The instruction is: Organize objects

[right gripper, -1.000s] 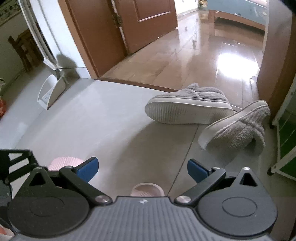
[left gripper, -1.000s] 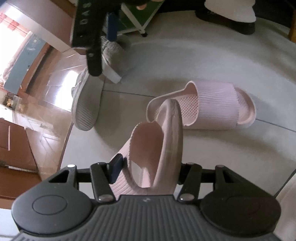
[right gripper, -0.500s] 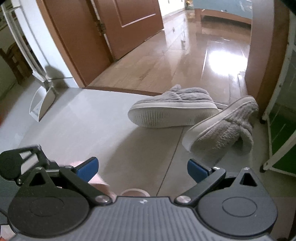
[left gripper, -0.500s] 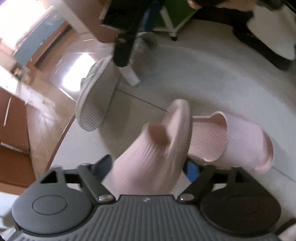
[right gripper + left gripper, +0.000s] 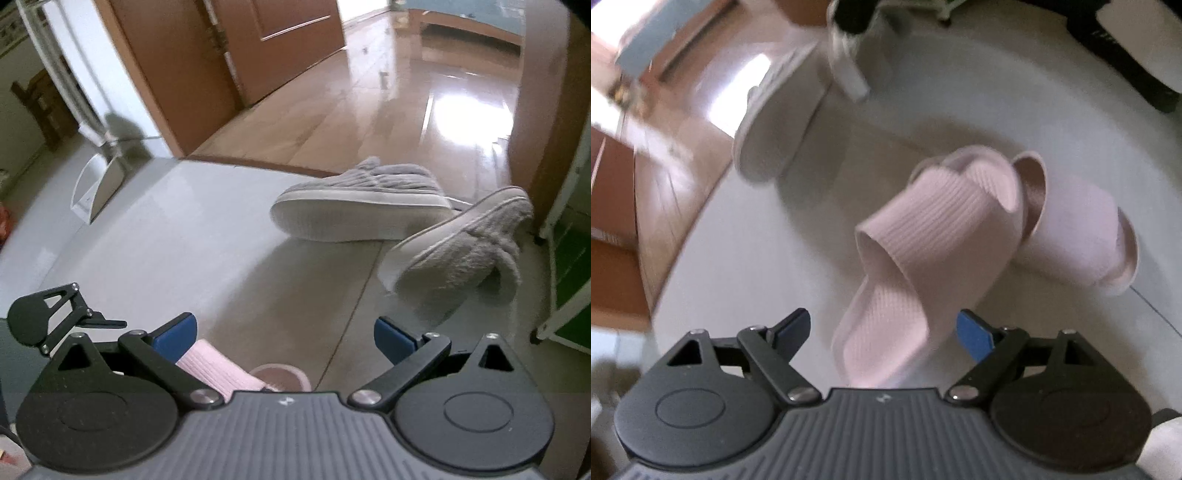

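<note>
A pink ribbed slide slipper (image 5: 923, 240) lies upright on the grey floor, its toe leaning on a second pink slipper (image 5: 1078, 236) behind it. My left gripper (image 5: 882, 332) is open, its blue pads either side of the near slipper's heel without gripping it. My right gripper (image 5: 284, 334) is open and empty above the floor; the pink slipper (image 5: 218, 369) shows at its lower edge. Two grey fuzzy slippers lie ahead: one on its side (image 5: 362, 210), one tilted (image 5: 465, 254).
A wooden door (image 5: 229, 55) and glossy wood floor (image 5: 406, 122) lie beyond the grey floor. A white dustpan (image 5: 96, 188) leans at the left wall. A white-framed green unit (image 5: 569, 273) stands at the right. A black-and-white shoe (image 5: 1137, 48) sits at the far right.
My left gripper opened and let go of the pink slipper, which dropped from on edge to lying flat against its pair. My right gripper moved slightly toward the grey slippers.
</note>
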A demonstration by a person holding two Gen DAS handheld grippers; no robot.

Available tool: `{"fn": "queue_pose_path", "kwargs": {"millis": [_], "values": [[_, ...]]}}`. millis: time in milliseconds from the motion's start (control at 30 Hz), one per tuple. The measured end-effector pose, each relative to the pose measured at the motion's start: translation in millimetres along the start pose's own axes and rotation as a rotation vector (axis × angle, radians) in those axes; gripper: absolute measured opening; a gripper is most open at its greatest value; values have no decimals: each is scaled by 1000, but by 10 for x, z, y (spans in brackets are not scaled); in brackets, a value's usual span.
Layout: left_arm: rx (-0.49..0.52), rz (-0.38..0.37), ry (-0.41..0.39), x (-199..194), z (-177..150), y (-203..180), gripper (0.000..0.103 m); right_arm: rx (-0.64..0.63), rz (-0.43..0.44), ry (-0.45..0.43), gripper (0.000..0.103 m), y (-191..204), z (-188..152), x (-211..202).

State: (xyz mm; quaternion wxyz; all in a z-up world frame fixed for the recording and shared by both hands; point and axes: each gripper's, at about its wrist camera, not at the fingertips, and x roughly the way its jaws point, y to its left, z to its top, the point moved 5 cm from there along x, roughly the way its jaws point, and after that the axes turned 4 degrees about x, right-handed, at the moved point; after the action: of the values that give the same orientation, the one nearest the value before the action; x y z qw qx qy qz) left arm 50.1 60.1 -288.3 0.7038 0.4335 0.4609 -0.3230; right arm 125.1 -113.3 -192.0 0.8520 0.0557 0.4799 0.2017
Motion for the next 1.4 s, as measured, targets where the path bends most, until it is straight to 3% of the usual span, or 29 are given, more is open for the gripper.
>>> {"fn": "queue_pose_path", "kwargs": {"millis": [267,400,533,633,833,967,1200,1333,1400], "values": [[-251,-137,88,30,-343,17,86,-234,103,149,103,329,-215,200],[-357,-202,80,1,-451,35,86,-483,175,240,103,568,-326,356],[-447,-217,66,-22,-551,116,86,-766,213,355,103,784,-437,610],[-497,-249,90,20,-547,139,86,-878,233,424,103,873,-492,778],[-544,-332,68,7,-551,128,86,-923,314,537,103,1041,-455,1099],[-609,-349,74,48,-601,180,86,-979,329,575,103,1139,-462,1289],[-710,-385,57,82,-663,227,86,-870,388,776,103,1132,-493,1635],[-747,-392,61,117,-730,277,86,-842,387,807,103,1152,-577,1771],[-758,-393,64,111,-749,271,86,-853,392,811,98,1150,-629,1756]]}}
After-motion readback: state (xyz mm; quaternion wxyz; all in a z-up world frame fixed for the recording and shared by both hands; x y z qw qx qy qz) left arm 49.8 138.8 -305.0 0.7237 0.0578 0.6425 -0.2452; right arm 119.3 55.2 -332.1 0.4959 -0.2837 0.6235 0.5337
